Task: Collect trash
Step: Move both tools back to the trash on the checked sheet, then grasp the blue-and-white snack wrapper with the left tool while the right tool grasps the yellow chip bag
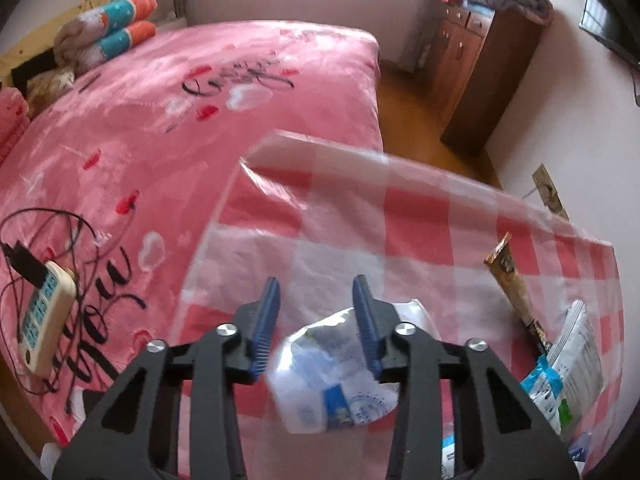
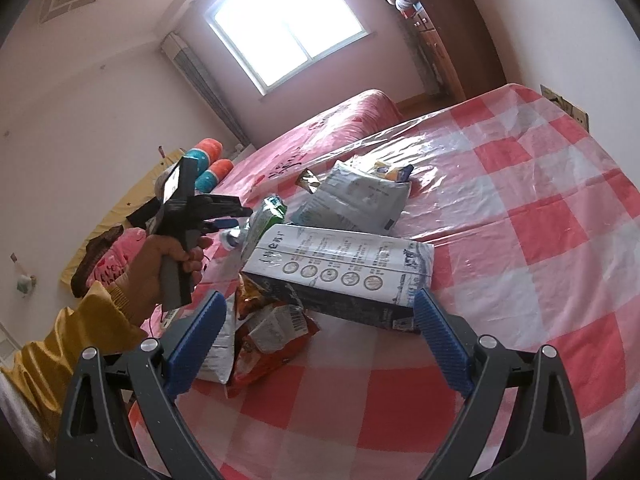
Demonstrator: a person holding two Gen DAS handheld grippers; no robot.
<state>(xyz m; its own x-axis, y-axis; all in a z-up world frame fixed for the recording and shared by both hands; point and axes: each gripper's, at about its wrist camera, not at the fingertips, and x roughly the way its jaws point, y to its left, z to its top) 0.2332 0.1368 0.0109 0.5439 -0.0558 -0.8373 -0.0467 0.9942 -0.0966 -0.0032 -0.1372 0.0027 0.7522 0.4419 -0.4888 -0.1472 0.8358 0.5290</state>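
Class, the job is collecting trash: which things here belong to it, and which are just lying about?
Trash to collect:
crumpled plastic wrapper
milk carton
orange snack bag
white pouch

Just lying about:
power strip
rolled blankets
wooden cabinet

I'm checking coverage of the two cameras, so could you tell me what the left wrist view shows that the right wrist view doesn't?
Only the left wrist view shows the power strip with its cables on the pink bedspread, and the crumpled white wrapper between the left gripper's fingers. Only the right wrist view shows the large carton, the orange snack bag, the hand and the open right gripper. Both show the checked tablecloth, window and wooden cabinet.
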